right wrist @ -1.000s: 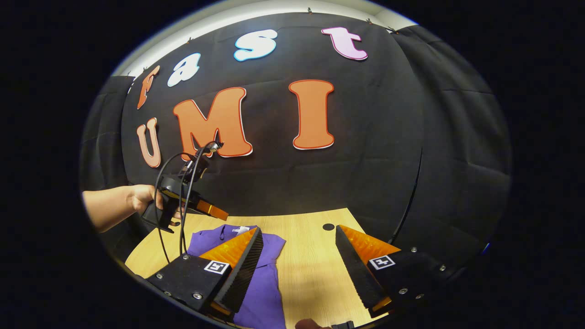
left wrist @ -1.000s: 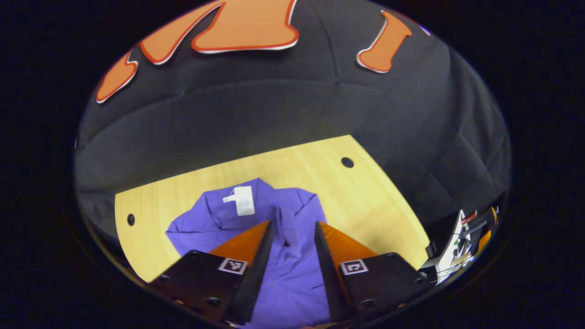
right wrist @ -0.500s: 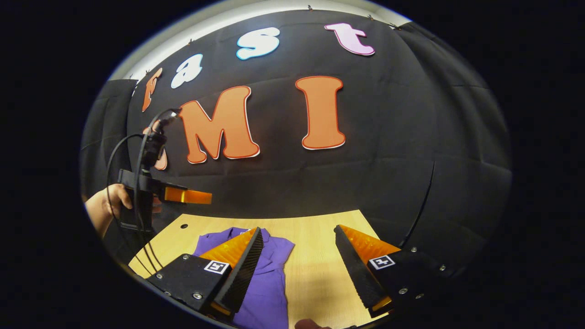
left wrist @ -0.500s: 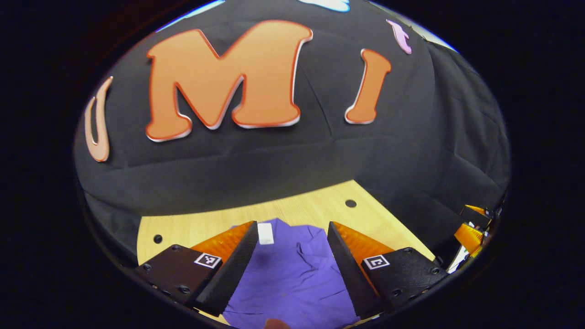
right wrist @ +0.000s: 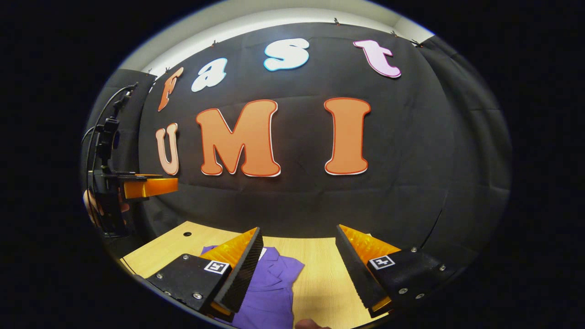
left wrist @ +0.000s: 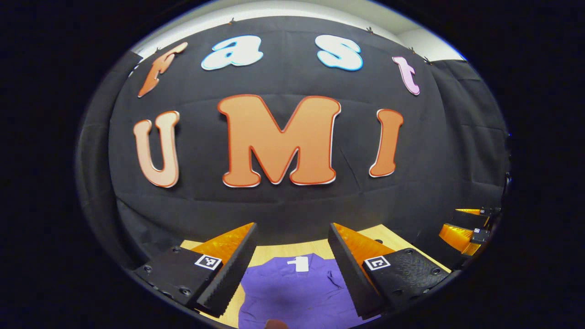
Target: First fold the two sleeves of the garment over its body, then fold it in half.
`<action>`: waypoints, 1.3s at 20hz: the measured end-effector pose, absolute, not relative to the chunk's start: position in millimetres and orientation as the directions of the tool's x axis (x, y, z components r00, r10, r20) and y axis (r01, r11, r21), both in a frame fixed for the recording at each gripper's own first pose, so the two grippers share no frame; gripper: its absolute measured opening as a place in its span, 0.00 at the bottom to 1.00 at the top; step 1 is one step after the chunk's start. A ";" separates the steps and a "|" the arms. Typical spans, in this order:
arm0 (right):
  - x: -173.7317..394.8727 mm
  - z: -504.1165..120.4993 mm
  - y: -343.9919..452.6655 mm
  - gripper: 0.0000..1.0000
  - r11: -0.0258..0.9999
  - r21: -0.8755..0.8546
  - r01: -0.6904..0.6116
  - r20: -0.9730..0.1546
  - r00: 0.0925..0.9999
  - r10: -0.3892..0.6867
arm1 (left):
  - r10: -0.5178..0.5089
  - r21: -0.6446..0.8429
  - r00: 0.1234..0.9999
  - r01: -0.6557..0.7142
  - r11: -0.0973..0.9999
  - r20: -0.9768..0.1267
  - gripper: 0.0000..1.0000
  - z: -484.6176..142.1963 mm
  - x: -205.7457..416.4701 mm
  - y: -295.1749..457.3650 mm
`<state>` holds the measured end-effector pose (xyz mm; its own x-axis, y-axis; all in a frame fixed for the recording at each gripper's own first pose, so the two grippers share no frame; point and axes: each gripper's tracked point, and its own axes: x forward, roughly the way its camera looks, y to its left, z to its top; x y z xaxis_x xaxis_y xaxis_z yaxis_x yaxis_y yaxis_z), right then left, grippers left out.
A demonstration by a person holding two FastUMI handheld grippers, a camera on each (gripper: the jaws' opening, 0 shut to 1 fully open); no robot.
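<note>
The purple garment [left wrist: 292, 294] lies on the wooden table [left wrist: 279, 250] below my left gripper [left wrist: 292, 227], its white tag [left wrist: 300, 264] face up at the collar end. That gripper is open, raised off the cloth and holding nothing. In the right gripper view the garment [right wrist: 274, 285] lies at the lower left, partly behind one finger. My right gripper [right wrist: 299, 228] is open too, above bare table [right wrist: 315, 267] beside the garment. The left gripper [right wrist: 148, 187] hangs high at the far left there, with a hand [right wrist: 93, 208] holding it.
The booth's black cloth wall rises just behind the table. A small round hole [right wrist: 187, 234] sits in the tabletop near its left corner. The right gripper [left wrist: 470, 226] shows at the far right edge of the left gripper view. Cables [right wrist: 103, 119] rise from the left gripper.
My left gripper has lifted and tilted up from the garment, so the wall now takes most of its view. The right gripper has tilted up slightly. The garment lies still.
</note>
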<state>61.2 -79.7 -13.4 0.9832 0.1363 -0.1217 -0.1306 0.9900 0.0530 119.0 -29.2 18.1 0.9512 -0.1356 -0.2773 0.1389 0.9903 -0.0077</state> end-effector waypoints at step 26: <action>-111.7 -176.5 -25.3 0.95 0.995 0.063 -0.072 -0.497 0.863 0.093 | 0.031 0.043 0.930 -0.017 0.999 -0.367 0.95 -113.2 -122.1 104.3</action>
<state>-111.7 -25.3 -176.5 0.8629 0.0934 -0.4967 -0.0717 0.9955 0.0626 -122.1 104.3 -113.2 0.9297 0.0314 -0.3670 -0.0167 0.9989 0.0433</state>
